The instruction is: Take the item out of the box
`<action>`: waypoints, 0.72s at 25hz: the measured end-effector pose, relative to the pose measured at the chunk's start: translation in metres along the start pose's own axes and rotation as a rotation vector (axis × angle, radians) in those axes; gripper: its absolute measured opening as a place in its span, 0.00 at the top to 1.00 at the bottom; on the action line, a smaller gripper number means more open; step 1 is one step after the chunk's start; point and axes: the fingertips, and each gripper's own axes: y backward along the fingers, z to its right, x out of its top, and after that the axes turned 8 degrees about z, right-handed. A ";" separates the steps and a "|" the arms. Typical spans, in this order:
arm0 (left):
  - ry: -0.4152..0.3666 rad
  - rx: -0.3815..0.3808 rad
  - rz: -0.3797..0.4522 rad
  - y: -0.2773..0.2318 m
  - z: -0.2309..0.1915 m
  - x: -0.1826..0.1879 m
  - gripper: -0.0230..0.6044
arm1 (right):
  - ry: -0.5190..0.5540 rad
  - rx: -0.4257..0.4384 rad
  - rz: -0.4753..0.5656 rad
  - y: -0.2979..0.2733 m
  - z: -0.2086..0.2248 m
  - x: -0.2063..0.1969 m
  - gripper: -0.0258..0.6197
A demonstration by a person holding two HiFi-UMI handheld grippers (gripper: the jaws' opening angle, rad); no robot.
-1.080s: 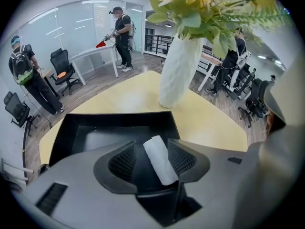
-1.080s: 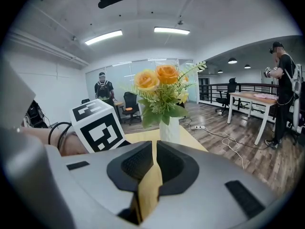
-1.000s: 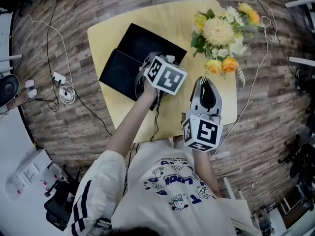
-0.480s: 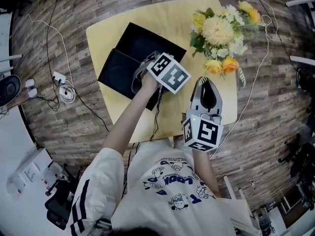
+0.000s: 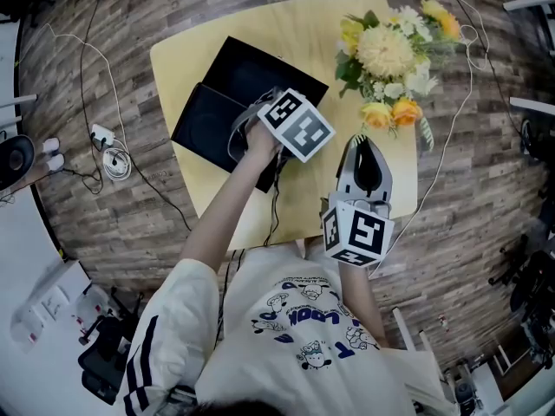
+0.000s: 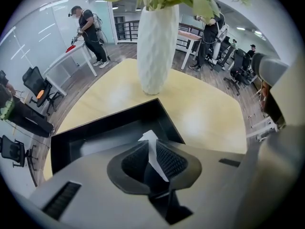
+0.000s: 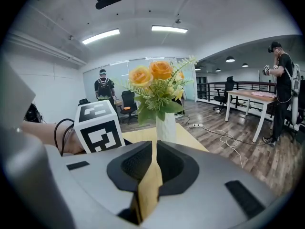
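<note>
light: bright, even; ceiling strip lamps (image 7: 101, 36) high above right claw (image 7: 155, 144) | glare: pale sheen on table (image 6: 112, 92) beyond left claw (image 6: 151, 142) | shadows: soft, faint | edges: fisheye bending, black corners (both gripper views) | focus: claw bodies nearest lens soft; head view sharp mid-frame

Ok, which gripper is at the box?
The left gripper, jaws closing on a white sheet over the black box; the right gripper hangs clear of it, empty.
</note>
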 end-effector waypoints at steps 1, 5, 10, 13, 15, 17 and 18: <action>-0.001 0.005 0.005 0.000 -0.001 0.000 0.87 | 0.001 -0.001 0.000 0.000 0.000 0.000 0.89; 0.025 0.041 0.033 0.003 -0.008 0.002 0.93 | 0.004 0.000 0.004 0.001 -0.001 0.001 0.89; 0.034 0.058 0.053 0.005 -0.010 0.003 0.94 | 0.007 -0.004 0.003 0.001 -0.001 0.001 0.89; 0.065 0.064 0.086 0.007 -0.013 0.005 0.94 | 0.010 -0.003 0.001 0.001 -0.002 0.001 0.89; 0.091 0.068 0.114 0.010 -0.015 0.007 0.94 | 0.010 -0.003 0.000 0.001 -0.002 0.000 0.89; 0.120 0.070 0.144 0.013 -0.018 0.009 0.94 | 0.010 -0.002 -0.001 0.001 -0.003 0.000 0.89; 0.136 0.071 0.160 0.014 -0.019 0.010 0.94 | 0.011 -0.001 -0.001 0.001 -0.003 0.000 0.89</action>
